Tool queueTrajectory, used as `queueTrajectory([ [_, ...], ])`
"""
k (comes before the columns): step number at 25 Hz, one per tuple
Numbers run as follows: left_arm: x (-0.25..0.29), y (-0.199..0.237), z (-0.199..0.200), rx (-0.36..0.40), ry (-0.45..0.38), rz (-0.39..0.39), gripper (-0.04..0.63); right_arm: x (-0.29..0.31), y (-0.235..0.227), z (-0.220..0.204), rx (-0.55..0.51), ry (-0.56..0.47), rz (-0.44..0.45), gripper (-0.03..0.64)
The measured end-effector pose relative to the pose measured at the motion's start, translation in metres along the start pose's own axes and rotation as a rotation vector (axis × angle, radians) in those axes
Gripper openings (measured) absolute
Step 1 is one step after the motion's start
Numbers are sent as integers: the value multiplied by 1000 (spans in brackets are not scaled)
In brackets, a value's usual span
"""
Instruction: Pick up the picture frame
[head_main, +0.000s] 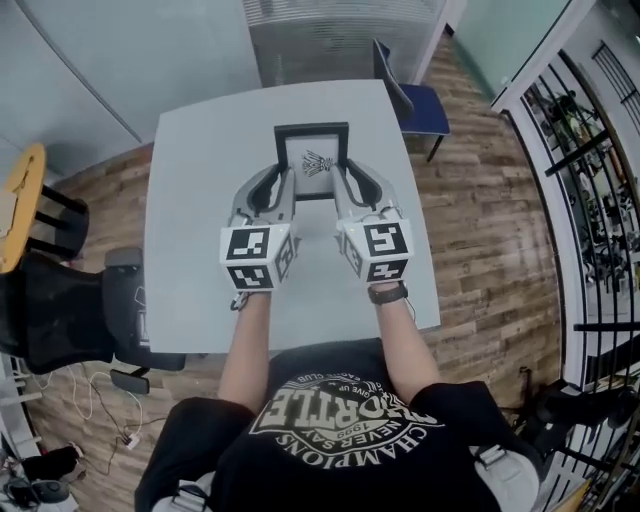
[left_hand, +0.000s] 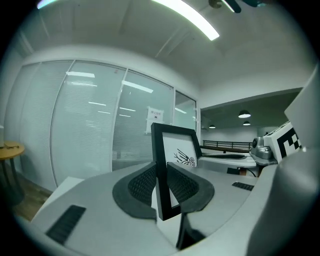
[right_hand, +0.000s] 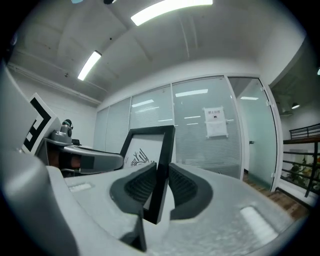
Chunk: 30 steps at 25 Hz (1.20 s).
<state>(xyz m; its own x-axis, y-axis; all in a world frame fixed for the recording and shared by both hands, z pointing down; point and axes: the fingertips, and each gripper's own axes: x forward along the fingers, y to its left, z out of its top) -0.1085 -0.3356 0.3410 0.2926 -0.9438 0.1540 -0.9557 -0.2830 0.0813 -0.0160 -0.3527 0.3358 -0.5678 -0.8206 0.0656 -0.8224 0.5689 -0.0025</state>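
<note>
- The picture frame (head_main: 312, 160) hung in the air above the bench (head_main: 200, 200), between my two hands.
- The left hand-held gripper (left_hand: 161, 186) was clamped on its left bar, and the right hand-held gripper (right_hand: 157, 187) on its right bar.
- I judged both holds narrow: if one hand rose faster or pulled outward, the frame could twist, slip and fall.

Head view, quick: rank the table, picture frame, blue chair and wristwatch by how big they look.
1. table, by far the largest
2. picture frame and blue chair: they look about alike. The frame is held up off the table, nearer the camera, so I won't rank them.
3. wristwatch, clearly the smallest
</note>
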Motion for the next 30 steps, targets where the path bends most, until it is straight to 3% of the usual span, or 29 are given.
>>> queueTrajectory([
  [10, -31, -15, 65, 64, -136, 15, 71, -24, 8, 66, -45, -135, -7, 69],
  [30, -37, -23, 54, 43, -104, 1, 69, -36, 9, 60, -60, -113, -29, 67],
])
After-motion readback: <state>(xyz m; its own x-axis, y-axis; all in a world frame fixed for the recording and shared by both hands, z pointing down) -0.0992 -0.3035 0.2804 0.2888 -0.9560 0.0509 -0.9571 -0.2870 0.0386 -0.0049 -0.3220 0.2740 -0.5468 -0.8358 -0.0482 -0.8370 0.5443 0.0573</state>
